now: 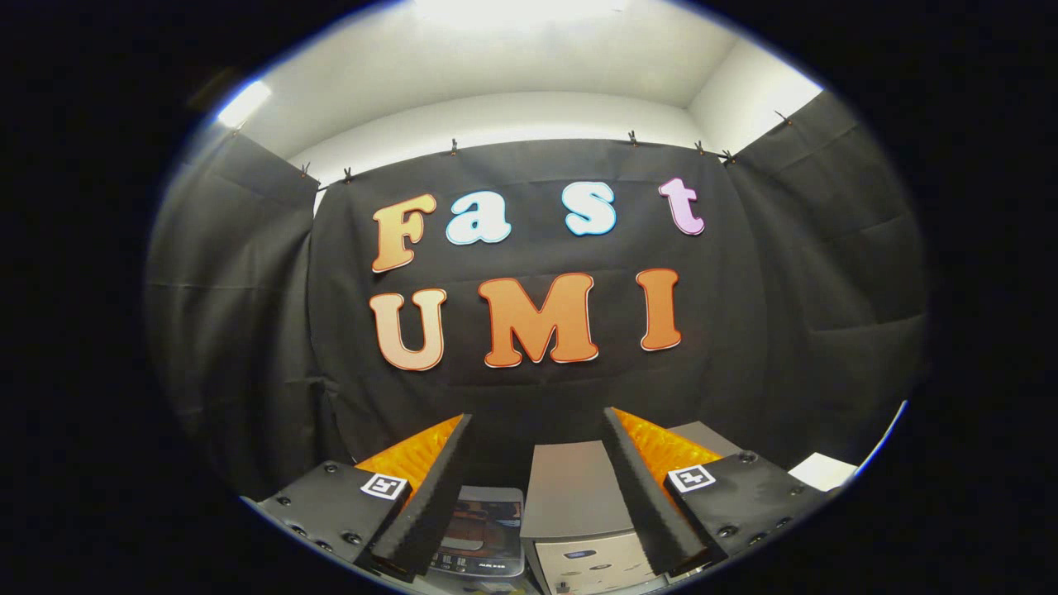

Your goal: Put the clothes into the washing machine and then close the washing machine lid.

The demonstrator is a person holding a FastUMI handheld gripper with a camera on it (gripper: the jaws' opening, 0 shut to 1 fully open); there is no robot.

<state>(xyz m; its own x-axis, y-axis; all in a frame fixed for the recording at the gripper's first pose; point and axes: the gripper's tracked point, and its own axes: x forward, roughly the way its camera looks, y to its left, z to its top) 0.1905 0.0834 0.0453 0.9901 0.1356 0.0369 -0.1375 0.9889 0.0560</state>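
My gripper (537, 417) is open and held high, with a wide gap between its fingers and nothing in it. It faces the black cloth wall. Low down between the fingers stands a small grey box-shaped appliance (579, 496), which looks like the washing machine. It has a flat grey top panel and a lighter front with controls (595, 566). I cannot tell whether its lid is up or down. The right finger (653, 504) hides its right side.
A smaller grey device with a dark window (483, 521) sits left of the grey box, partly behind the left finger (430, 496). Another grey edge (702, 434) pokes out beyond the right finger. A white flat piece (822, 471) lies far right.
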